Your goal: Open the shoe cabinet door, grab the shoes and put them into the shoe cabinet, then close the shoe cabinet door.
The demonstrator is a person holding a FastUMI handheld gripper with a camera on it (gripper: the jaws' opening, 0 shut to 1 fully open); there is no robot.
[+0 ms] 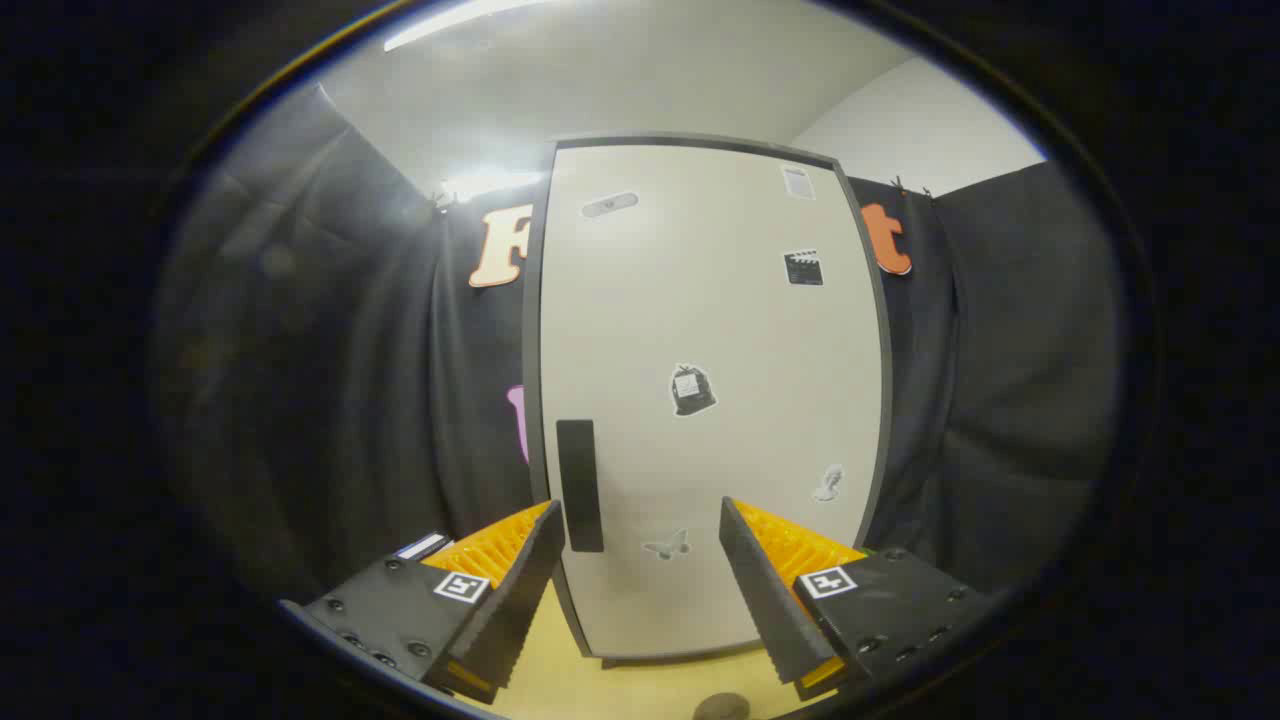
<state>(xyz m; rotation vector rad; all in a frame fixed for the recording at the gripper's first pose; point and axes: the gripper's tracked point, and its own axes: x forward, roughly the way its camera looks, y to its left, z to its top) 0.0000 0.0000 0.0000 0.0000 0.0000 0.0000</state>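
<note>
A tall shoe cabinet [700, 330] with a pale door stands straight ahead of me, and the door is closed. Its dark vertical handle [579, 485] sits near the door's left edge, low down, just beside and beyond my left finger. Small stickers dot the door. My gripper [640, 560] is open, its two fingers spread wide with nothing between them, pointing at the lower part of the door a short way off.
The cabinet stands on a light wooden floor [620, 685]. Black cloth walls [330, 400] hang on both sides and behind. A small dark round thing [722, 706] lies on the floor between my fingers. A small flat object [422, 546] shows past the left finger.
</note>
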